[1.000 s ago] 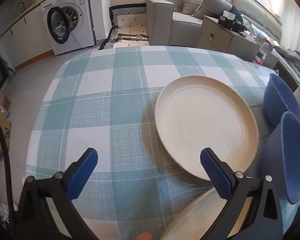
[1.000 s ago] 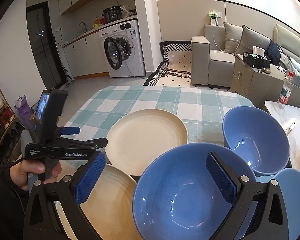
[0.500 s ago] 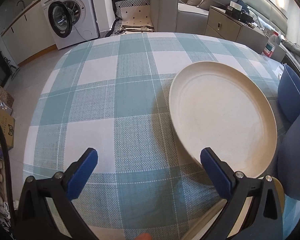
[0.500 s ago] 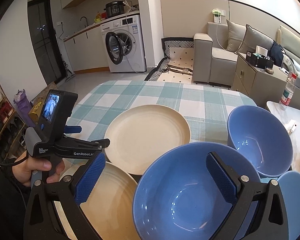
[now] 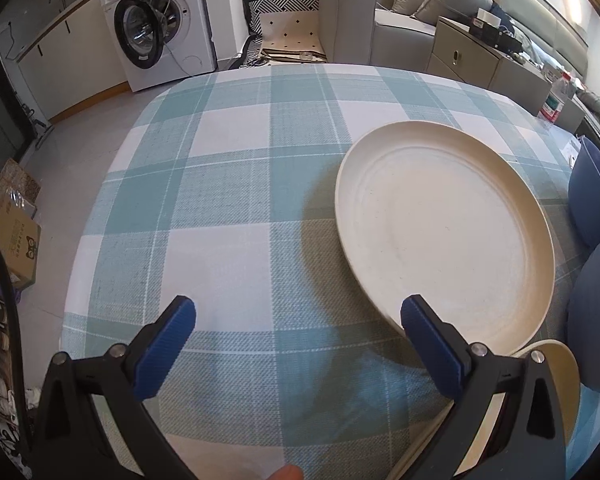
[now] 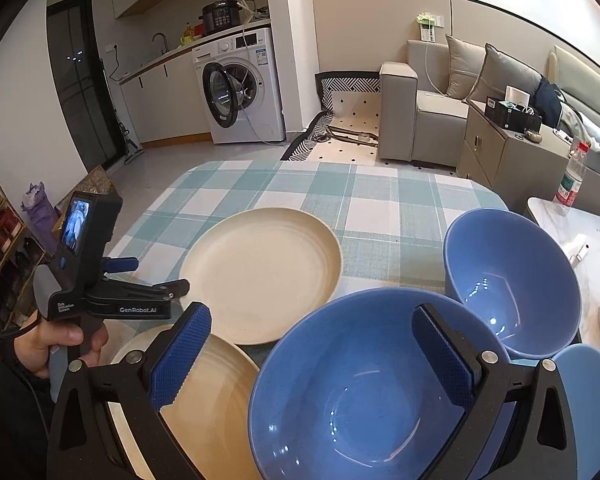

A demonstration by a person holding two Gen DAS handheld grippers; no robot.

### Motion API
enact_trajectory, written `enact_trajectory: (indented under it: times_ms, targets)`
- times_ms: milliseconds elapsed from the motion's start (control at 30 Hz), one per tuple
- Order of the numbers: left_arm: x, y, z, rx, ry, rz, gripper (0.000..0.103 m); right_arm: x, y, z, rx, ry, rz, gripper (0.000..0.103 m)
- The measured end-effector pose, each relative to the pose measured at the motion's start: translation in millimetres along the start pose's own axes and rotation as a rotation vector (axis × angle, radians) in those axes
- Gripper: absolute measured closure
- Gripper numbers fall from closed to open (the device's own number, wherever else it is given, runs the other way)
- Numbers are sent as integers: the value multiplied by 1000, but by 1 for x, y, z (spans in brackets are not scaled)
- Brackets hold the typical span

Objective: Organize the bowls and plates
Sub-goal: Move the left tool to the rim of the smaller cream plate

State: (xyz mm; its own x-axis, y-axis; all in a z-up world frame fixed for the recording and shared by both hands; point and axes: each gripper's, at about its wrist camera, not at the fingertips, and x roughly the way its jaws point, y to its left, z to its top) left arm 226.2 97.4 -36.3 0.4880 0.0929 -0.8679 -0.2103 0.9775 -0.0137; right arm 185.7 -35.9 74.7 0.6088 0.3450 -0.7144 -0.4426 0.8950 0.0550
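The left tool (image 5: 296,344) had advanced, wide open and empty; the cream plate (image 5: 444,232) loomed larger at right. The right tool (image 6: 312,356) stayed open above the blue bowl (image 6: 364,396).

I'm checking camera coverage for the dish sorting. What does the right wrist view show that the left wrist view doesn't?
Only the right wrist view shows inside the big blue bowl and the farther blue bowl, plus the left gripper held beside the plates. Only the left wrist view shows the bare checked tablecloth left of the plates. Both show the round cream plate and the nearer cream plate, with open fingers.
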Motion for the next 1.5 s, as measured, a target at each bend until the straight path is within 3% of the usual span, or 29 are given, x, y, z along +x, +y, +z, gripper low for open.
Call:
enact_trajectory:
  times_ms: [667,1167,1300,1433,1500]
  targets:
    - [-2,41,-9,-81,-7,1,0,40,28,28,-72,83,40,1]
    - [0,42,-7,-75,-8,14,0,82,33,39,-80,169,8,2]
    - [0,43,-7,-77,-8,10,0,90,37,44,-88,190,5,9]
    - [2,44,-6,-81,-8,3,0,97,40,48,-90,210,4,9]
    - [3,44,-6,-80,-8,0,0,102,39,50,-73,225,11,16]
